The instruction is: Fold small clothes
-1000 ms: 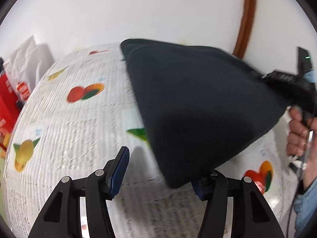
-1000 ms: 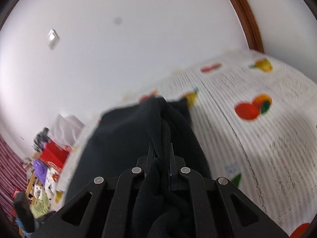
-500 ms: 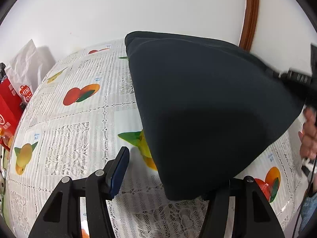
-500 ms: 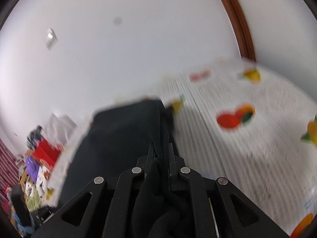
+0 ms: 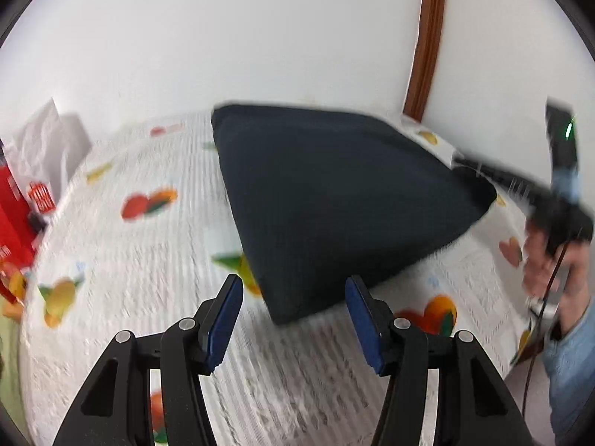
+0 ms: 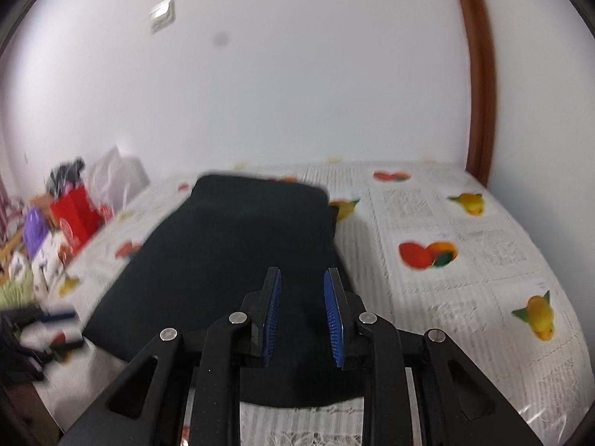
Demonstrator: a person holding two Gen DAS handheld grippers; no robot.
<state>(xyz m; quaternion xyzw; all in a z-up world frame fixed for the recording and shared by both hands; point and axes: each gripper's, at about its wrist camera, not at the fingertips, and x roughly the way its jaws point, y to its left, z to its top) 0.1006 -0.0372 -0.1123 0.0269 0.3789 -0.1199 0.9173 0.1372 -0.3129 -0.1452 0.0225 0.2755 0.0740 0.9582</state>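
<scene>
A folded dark navy garment [image 5: 334, 200] lies flat on the fruit-print tablecloth [image 5: 141, 271]; it also shows in the right wrist view [image 6: 238, 256]. My left gripper [image 5: 293, 290] is open, its blue pads either side of the garment's near corner, holding nothing. My right gripper [image 6: 301, 290] is open just above the garment's near edge, jaws apart and empty. The right gripper also appears in the left wrist view [image 5: 491, 178] at the garment's right corner, held by a hand.
A red box [image 5: 15, 215] and a white bag [image 5: 44, 148] stand at the table's left end; they also show in the right wrist view, the box [image 6: 78, 215] among colourful clutter. A white wall and brown door frame [image 5: 427, 37] stand behind the table.
The right gripper has opened and let go of the garment, which has dropped flat onto the table. The left gripper has pulled back a little from the garment's corner.
</scene>
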